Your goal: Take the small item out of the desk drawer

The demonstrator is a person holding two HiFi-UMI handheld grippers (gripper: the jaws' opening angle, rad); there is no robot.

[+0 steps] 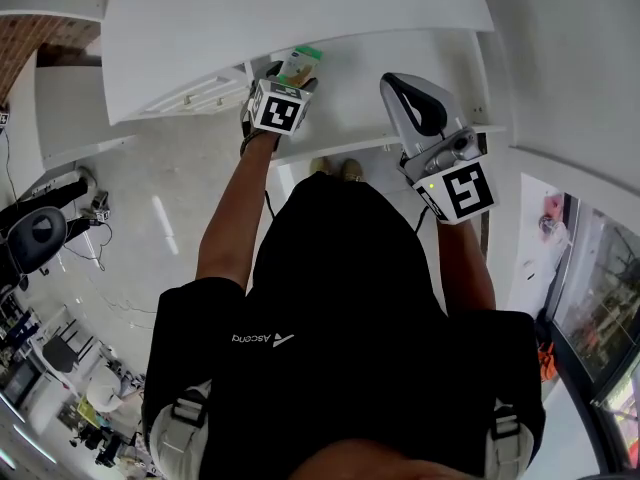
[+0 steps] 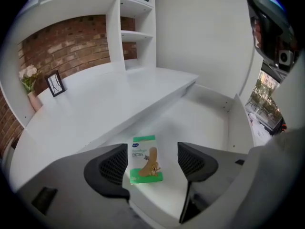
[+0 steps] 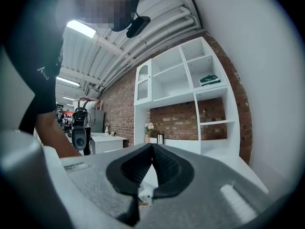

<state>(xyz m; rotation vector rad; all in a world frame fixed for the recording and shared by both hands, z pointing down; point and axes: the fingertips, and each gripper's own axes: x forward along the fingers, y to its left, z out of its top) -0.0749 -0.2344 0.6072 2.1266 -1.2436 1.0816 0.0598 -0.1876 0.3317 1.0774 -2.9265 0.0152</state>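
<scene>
My left jaws [image 2: 153,162] stand wide apart and grip nothing; the packet [image 2: 145,160] lies between them on the floor of the open drawer [image 2: 209,113], its left edge just beside my left pad and clear of the right one. I judge the step to be the grasp itself; to do it well I should shift a little so the packet sits midway, sink until both pads reach its long edges, then close gently, since light card could skid or buckle; after that, lift straight up and stay clear of the tabletop [image 2: 95,109] edge that runs just behind the drawer. My right jaws [image 3: 152,156] are clenched shut on nothing and point level, away from the work; they can wait.

The packet is small, flat and oblong; its face is green and white, with a blue mark at the top corner and a tan plaster pictured down the middle; it seems to lie face up, slightly askew.
</scene>
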